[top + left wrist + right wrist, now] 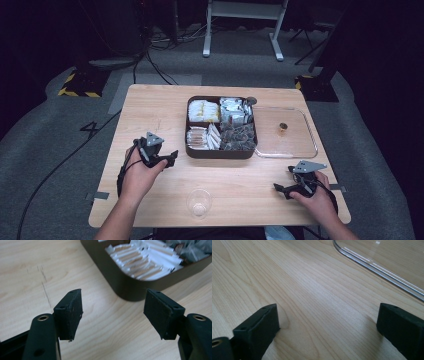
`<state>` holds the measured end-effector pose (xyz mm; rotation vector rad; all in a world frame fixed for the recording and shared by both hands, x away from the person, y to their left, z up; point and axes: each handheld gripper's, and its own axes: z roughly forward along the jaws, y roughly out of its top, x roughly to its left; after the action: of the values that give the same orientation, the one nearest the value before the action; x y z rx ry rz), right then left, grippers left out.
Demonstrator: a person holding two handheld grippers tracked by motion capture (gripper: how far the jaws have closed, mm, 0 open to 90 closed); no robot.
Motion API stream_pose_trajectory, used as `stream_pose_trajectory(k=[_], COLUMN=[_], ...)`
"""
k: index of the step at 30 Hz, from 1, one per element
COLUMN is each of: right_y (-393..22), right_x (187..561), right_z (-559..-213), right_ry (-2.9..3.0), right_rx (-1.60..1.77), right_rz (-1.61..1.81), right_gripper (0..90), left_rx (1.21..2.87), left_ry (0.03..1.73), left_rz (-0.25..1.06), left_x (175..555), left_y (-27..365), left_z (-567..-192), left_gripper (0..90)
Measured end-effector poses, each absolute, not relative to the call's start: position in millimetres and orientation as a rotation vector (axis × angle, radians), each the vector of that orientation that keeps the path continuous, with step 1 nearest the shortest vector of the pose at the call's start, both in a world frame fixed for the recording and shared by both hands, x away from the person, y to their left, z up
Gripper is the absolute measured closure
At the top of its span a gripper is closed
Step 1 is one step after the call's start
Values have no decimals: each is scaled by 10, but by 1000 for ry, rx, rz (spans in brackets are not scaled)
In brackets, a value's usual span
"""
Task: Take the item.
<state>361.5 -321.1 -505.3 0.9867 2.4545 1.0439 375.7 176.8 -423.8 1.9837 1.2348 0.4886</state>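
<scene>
Hovering low over the surface (pixel 150 107), the left hand-held gripper (pixel 170 159) points its spread, empty jaws toward the near left corner of a dark compartment box (pixel 220 151), which sits just beyond them in the left gripper view. The paper-wrapped sticks (pixel 140 262) in that nearest compartment lie heaped against the wall, within easy reach, which suggests the left hand is lined up for a pick from that section. The other compartments hold pale yellow packets (pixel 204 111), silvery sachets (pixel 234 110) and dark sachets (pixel 239 136), sorted by kind.

The right hand-held gripper (pixel 281 189) rests near the surface's right front edge, jaws likewise apart and holding nothing, well clear of the box. Beyond it lies the clear lid (pixel 287 145), set flat just beside the box's right side with its small knob (pixel 283 127) up, apparently parked there to leave the contents open. Its rounded rim (pixel 372 265) crosses the top of the right gripper view.

A clear plastic cup (pixel 199 202) stands upright at the front edge between the two hands, placed where either could drop something into it.
</scene>
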Motion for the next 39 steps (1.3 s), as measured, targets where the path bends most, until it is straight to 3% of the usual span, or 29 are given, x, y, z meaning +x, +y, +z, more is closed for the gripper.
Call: stream_pose_trajectory(k=[7, 21, 39], right_y=[-3230, -3233, -3238], right_x=[3606, 3593, 3585], right_z=[-5050, -5047, -5045], right_ry=[2444, 2445, 2443], right_rx=[987, 976, 970], right_rz=[1055, 1064, 1071], right_gripper=[96, 122, 152], left_rx=[1943, 1960, 1947], left_ry=[1163, 1061, 1084], left_rz=[493, 481, 455], left_x=[4027, 4574, 5105], left_y=[1545, 1157, 995], left_z=[-3974, -3837, -3997], left_gripper=[337, 371, 414])
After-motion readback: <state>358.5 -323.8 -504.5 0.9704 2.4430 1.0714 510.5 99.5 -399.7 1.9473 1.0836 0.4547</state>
